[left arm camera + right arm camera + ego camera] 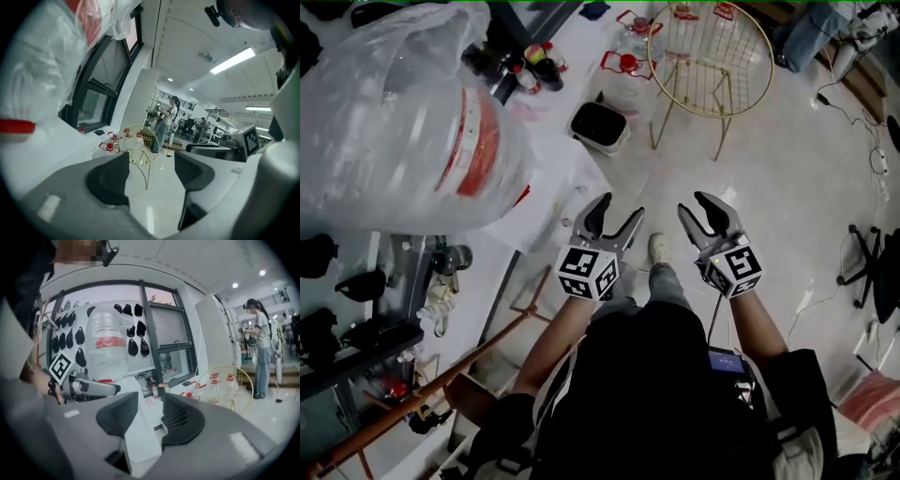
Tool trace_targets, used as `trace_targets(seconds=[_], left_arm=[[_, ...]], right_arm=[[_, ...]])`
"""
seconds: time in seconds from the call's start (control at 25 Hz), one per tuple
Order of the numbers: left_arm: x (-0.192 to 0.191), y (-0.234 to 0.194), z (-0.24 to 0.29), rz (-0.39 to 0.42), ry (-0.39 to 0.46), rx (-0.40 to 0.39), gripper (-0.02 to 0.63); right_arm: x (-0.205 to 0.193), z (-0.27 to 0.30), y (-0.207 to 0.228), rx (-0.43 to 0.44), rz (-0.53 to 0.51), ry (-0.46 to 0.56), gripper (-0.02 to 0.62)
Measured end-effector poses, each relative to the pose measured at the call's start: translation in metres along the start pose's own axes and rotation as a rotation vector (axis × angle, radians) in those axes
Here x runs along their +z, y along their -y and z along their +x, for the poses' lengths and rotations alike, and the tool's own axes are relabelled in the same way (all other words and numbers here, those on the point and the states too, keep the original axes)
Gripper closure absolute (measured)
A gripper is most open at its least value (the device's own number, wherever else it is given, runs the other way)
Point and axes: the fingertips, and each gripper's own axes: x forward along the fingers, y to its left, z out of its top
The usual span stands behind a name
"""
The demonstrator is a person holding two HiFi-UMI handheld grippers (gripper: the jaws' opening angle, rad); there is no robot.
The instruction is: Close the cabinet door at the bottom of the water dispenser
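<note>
The left gripper (621,208) and right gripper (694,204) hang empty, jaws apart, beside the bagged bottle (394,122) on the water dispenser (546,187); its bottom cabinet door shows in no view, so a blind downward reach could knock the bottle.

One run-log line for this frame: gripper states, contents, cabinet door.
left gripper: open, empty | right gripper: open, empty | both in air near water dispenser, touching nothing | cabinet door: not in view
</note>
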Motion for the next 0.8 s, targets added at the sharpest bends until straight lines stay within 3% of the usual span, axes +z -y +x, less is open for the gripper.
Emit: trace_targets(seconds=[0.12, 0.2, 0.32, 0.8], left_arm=[[0.025, 0.008, -0.025, 0.048, 0.023, 0.0, 0.298], [0.039, 0.011, -0.044, 0.06, 0.046, 0.013, 0.307], [0.055, 0.01, -0.071, 0.086, 0.075, 0.058, 0.374], [0.104, 0.016, -0.114, 0.195, 0.178, 0.097, 0.374]], right_arm=[[0.009, -0.003, -0.022, 0.049, 0.129, 0.013, 0.434], [0.015, -0.004, -0.036, 0.07, 0.154, 0.012, 0.438], [0.033, -0.001, -0.056, 0.124, 0.124, 0.022, 0.458], [0.104, 0.018, -0.091, 0.251, -0.015, 0.127, 0.516]])
